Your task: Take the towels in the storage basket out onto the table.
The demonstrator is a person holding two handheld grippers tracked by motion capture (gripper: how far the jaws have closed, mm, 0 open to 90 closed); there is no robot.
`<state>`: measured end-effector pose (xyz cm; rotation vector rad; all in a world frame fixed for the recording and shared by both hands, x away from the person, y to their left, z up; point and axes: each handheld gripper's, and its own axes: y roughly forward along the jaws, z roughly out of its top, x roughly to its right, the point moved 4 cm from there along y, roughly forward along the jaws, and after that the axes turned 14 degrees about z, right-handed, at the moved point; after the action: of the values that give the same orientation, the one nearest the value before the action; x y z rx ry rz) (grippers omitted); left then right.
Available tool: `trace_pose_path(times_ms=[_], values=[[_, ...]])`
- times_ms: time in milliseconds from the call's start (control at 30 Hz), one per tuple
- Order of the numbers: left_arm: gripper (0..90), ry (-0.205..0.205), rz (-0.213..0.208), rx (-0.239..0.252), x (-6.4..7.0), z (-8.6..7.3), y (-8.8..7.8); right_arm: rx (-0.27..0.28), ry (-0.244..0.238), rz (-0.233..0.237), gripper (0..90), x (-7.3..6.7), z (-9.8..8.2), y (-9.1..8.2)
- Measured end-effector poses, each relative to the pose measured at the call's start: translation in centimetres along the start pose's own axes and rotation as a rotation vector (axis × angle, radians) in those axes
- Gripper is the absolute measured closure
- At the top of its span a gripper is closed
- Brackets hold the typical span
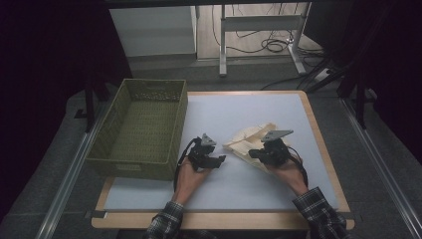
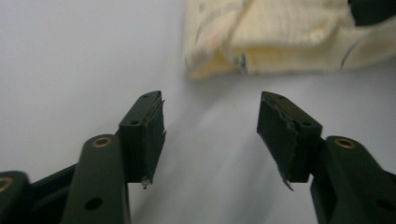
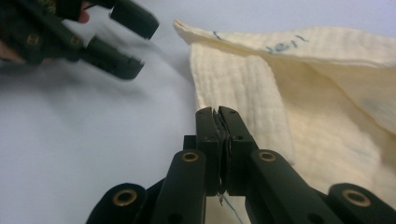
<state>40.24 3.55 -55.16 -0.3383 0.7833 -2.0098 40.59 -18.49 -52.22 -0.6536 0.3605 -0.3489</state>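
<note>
An olive-green woven plastic basket (image 1: 142,127) stands at the left of the pale grey table mat (image 1: 278,107), well apart from the crumpled cream waffle-textured cloth (image 1: 246,142) lying right of centre. The left gripper (image 2: 211,128) hovers near the cloth's edge, jaws parted around nothing. The right gripper (image 3: 218,122) is clenched, seemingly pinching the cloth's edge.

The cream cloth (image 2: 280,37) runs off the top edge in the left gripper view; the left gripper (image 3: 116,42) smears with blur in the right gripper view; whether the right gripper (image 3: 219,116) pinches fabric is unclear.
</note>
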Motion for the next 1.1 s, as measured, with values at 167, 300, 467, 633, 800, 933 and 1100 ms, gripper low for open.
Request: trace_pose_path(times_ms=[167,300,467,633,800,933,1100], values=[[50.3,-0.006,0.008,-0.005,-0.1,1.9,1.4,0.011,0.006,-0.001,87.4,0.3,-0.3,-0.8],[75.4,-0.02,-0.068,-0.018,-0.2,2.5,2.8,0.014,0.005,-0.005,87.5,0.4,-0.6,-1.4],[86.4,-0.059,-0.065,0.006,-0.8,3.0,3.0,0.033,0.021,-0.013,87.5,0.5,-1.4,-3.1],[86.3,-0.081,-0.011,0.026,-2.0,3.3,2.2,0.037,0.052,-0.08,87.5,1.5,-3.0,-6.5],[86.2,-0.088,0.028,0.022,-2.7,3.2,1.9,0.04,0.081,-0.158,87.6,3.1,-4.1,-9.6],[86.1,-0.087,0.055,0.014,-2.9,3.1,1.8,0.055,0.124,-0.228,87.6,5.1,-5.0,-12.2],[86.0,-0.101,0.082,0.008,-3.4,3.1,1.7,0.072,0.182,-0.31,87.5,7.9,-5.9,-14.9]])
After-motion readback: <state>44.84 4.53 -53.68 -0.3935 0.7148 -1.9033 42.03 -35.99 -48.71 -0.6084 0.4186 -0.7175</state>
